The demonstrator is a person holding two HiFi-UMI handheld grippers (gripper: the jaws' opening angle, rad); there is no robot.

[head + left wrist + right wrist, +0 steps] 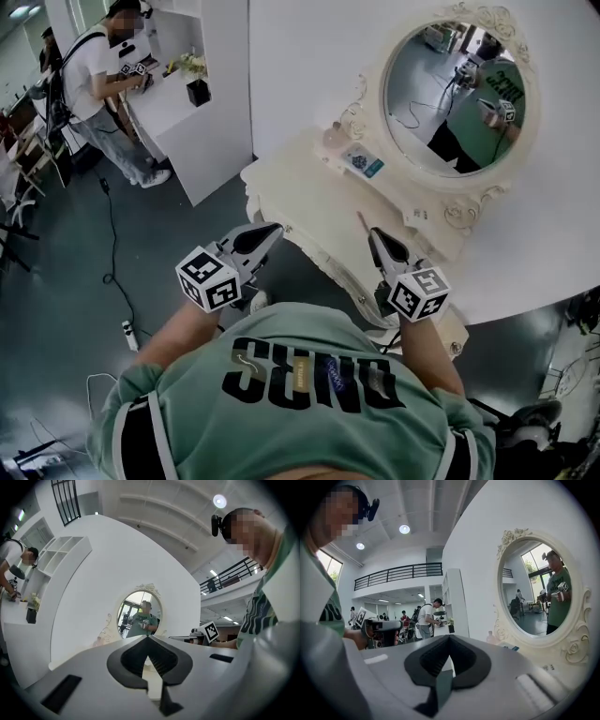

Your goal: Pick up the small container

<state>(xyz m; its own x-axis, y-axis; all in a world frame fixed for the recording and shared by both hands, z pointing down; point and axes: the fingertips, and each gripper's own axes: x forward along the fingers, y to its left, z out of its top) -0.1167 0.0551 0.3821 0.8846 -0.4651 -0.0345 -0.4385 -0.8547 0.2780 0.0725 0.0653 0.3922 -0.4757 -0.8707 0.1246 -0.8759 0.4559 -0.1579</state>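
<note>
A small pinkish container stands at the back left of the cream dressing table, by the oval mirror's frame. It shows faintly in the left gripper view and in the right gripper view. My left gripper hovers at the table's front edge, shut with nothing in it. My right gripper hangs beside it over the tabletop, its jaw tips also together and empty. Both point toward the mirror, well short of the container. Each gripper view shows its own jaw tips closed, left and right.
An oval mirror in an ornate frame backs the table. A small blue-and-white packet lies right of the container. A white counter with a black plant pot stands at the left, a person working there. Cables run across the floor.
</note>
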